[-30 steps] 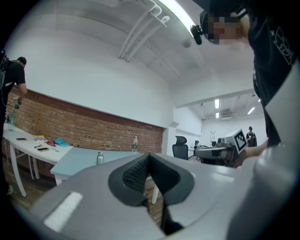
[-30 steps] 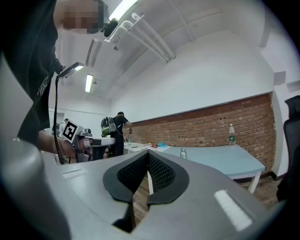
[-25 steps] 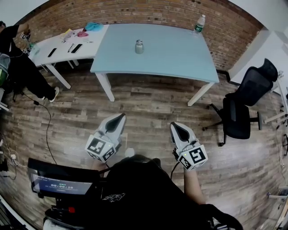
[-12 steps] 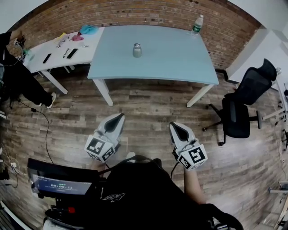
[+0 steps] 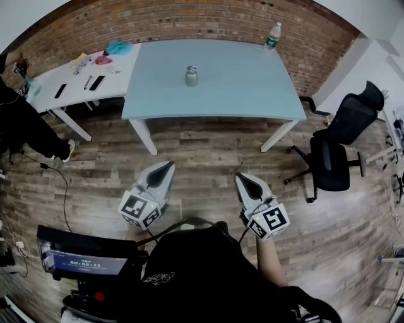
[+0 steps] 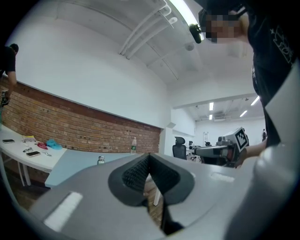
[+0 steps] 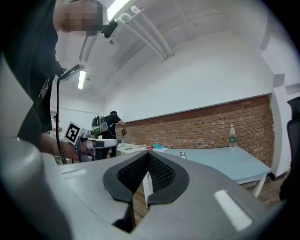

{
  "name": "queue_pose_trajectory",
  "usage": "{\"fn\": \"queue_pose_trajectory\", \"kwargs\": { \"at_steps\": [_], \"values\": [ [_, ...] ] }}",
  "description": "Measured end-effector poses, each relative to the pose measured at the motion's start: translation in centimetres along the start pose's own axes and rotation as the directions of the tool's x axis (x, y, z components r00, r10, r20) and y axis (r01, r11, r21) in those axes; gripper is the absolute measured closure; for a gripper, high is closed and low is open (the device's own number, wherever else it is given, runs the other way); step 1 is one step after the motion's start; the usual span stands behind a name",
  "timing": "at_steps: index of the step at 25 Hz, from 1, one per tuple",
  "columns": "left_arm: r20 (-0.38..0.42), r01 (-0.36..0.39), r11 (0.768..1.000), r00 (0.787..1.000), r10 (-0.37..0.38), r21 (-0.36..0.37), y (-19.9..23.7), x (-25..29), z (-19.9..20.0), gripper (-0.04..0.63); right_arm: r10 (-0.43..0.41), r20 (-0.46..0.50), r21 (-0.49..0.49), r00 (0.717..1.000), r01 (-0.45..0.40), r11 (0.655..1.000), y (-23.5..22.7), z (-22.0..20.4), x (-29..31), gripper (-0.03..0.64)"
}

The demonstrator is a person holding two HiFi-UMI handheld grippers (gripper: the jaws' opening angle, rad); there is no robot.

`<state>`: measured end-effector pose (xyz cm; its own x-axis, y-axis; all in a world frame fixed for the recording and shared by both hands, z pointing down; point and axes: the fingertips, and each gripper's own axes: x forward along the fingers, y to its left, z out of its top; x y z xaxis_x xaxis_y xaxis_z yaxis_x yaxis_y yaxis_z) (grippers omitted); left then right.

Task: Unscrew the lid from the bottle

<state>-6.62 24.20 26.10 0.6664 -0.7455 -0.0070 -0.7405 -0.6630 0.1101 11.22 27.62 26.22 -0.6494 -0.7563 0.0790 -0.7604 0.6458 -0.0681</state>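
Silvery metal marks the task's thing: a small silvery metal bottle point(image 5: 192, 76) stands upright near the middle of a pale blue rectangular table point(image 5: 252, 88), far ahead of me. Its lid point(image 5: 192, 68) sits on top, seemingly screwed down, though it is too small here to show any seam. I take this to be the bottle meant. A clear plastic water bottle with a green label point(image 5: 272, 35) also stands at the table's far right corner, well apart from it.

The metal body looks stiff and smooth. I judge it will not crush under pressure but may slip or spin between pads. It is probably light, and I cannot tell whether it holds anything. The sensible hold would be one gripper around the body, low down, to steady it, and the other across the lid's edge to turn it.

My left gripper point(image 5: 166, 167) and right gripper point(image 5: 243, 179) are both near me, well apart from the table and pointing level towards it. They hang over a brown wood plank floor point(image 5: 208, 145). The jaws of each are pressed together with nothing between them.

Further out, a white table point(image 5: 60, 79) strewn with small items adjoins the blue one on the left. A red brick wall point(image 5: 189, 19) runs behind both. A black office chair point(image 5: 341, 151) stands to the right, and a dark screen point(image 5: 82, 255) sits near me on the left.
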Motion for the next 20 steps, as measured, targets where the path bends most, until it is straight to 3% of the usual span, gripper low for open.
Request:
{"fn": "queue_pose_trajectory", "kwargs": {
  "at_steps": [4,20],
  "values": [
    [-0.005,0.011,1.000,1.000,-0.011,-0.011,2.6,-0.1,0.4,0.595,-0.019,-0.014,0.002,1.000,0.019,1.000,0.6,0.3,2.2,0.615],
    [0.014,0.018,1.000,1.000,-0.018,-0.015,4.1,-1.1,-0.8,0.595,-0.017,-0.028,-0.018,0.999,0.016,1.000,2.2,-1.0,3.2,0.615]
  ]
}}
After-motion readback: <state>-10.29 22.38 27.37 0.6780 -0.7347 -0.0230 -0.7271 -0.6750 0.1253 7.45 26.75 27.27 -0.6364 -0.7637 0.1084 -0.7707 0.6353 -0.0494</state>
